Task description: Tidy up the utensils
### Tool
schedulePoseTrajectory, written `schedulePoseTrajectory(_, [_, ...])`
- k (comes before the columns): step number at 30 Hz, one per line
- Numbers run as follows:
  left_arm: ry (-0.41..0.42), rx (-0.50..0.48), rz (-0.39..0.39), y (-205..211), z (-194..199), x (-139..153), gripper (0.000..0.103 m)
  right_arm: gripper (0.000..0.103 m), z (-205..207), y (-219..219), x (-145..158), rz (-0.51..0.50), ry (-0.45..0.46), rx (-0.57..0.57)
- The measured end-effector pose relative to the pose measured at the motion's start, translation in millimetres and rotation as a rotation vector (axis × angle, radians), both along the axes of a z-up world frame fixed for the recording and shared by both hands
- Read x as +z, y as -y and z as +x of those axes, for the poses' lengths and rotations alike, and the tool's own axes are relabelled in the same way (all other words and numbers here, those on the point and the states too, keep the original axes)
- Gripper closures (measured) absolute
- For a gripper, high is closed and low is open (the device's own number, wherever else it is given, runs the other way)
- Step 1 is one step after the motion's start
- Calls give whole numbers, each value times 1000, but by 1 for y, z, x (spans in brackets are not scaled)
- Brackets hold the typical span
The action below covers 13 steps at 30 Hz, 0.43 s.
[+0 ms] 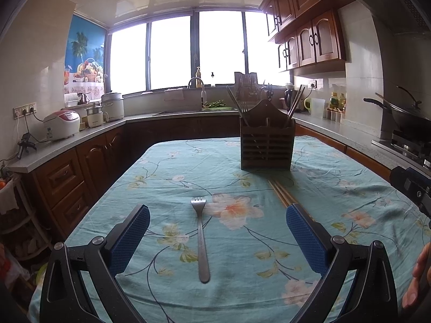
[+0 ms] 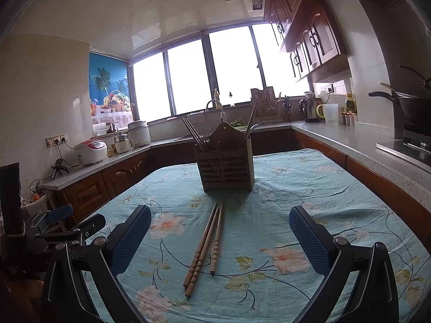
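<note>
The left tool was spread wide with nothing gripped, a metal fork lying on the desk between its fingers, tines pointing away. The right tool was likewise spread and empty over three wooden chopsticks. Beyond both stood a slatted wooden holder, already containing chopsticks and forks.

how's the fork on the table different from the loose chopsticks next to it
The fork is a single grey metal piece; the chopsticks are three brown wooden sticks with turned, ribbed ends.
The fork lies between the left gripper's open jaws; the chopsticks lie between the right gripper's open jaws.
The fork ends in tines; the chopsticks taper to plain tips.
Both lie flat on the floral tablecloth, pointing toward the wooden holder, not yet picked up.
</note>
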State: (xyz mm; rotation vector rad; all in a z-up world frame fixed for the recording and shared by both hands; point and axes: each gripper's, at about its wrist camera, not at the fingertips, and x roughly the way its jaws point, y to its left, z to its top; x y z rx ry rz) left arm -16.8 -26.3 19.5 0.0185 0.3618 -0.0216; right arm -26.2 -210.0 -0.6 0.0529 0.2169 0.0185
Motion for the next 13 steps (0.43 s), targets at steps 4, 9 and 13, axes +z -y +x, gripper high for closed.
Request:
schedulePoseTrajectory(4, [-4, -3, -7, 1, 1, 1, 1, 0, 0, -1, 0, -1, -2, -1])
schedulePoseTrajectory(9, [-5, -3, -14, 1, 3, 5, 1, 0, 3, 1, 1, 5, -12, -9])
schedulePoseTrajectory(13, [-12, -7, -18, 3, 6, 6, 1, 0, 7, 3, 1, 11, -26, -12])
